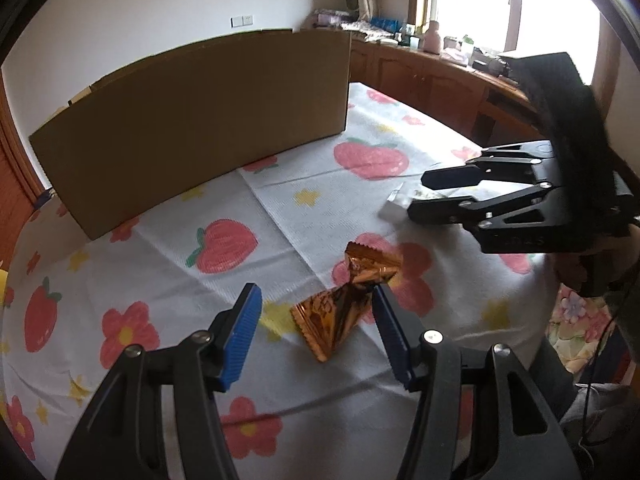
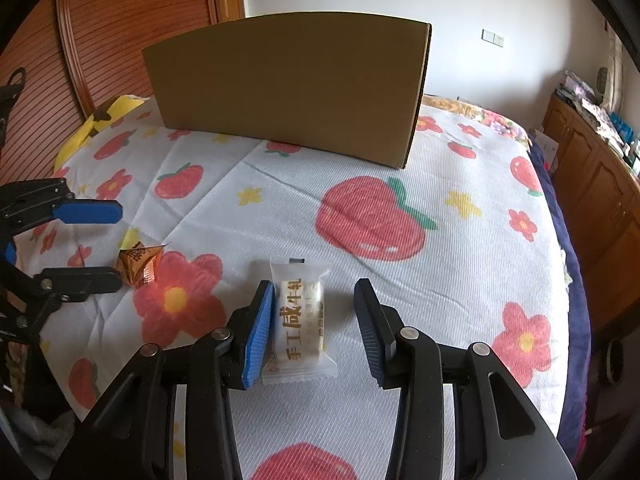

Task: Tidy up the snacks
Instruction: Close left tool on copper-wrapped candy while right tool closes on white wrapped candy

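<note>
Left wrist view: left gripper [image 1: 316,320] jaws wait apart around crinkly orange foil candy [image 1: 340,304]; right gripper [image 2: 316,328] jaws wait apart around white wrapped candy [image 2: 300,320], ready to pinch.

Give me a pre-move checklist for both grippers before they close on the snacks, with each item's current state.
1. Orange foil snack sits between the left gripper fingers: ok.
2. Left pads pressing it: not ok, a gap shows on the left side.
3. White candy packet sits between the right gripper fingers: ok, but off-centre, against the blue pad.
4. Right pads gripping both sides: not ok, the far pad stands clear.
5. Cardboard box upright on the cloth: ok.
6. Box open on top: cannot tell.
</note>
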A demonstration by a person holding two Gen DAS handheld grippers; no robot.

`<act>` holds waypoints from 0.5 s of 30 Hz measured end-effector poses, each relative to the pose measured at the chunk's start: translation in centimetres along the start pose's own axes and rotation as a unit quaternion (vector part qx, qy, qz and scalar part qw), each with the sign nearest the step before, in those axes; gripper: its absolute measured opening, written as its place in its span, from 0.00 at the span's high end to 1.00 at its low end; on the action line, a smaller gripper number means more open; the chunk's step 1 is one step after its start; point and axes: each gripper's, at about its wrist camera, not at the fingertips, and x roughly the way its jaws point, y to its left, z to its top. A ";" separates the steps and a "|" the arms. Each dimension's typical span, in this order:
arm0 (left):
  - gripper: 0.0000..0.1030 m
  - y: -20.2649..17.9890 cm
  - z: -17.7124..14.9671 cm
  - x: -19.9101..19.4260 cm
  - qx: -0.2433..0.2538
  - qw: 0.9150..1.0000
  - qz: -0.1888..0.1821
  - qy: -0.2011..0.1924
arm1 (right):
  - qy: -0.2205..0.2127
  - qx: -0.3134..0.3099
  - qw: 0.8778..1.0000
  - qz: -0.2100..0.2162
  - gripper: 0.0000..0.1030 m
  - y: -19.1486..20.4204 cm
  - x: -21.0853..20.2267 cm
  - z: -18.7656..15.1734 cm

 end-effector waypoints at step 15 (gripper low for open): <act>0.44 -1.4 1.0 1.9 -0.005 1.000 0.001 0.019 | -0.001 0.001 1.000 0.001 0.60 0.0 -0.1 0.0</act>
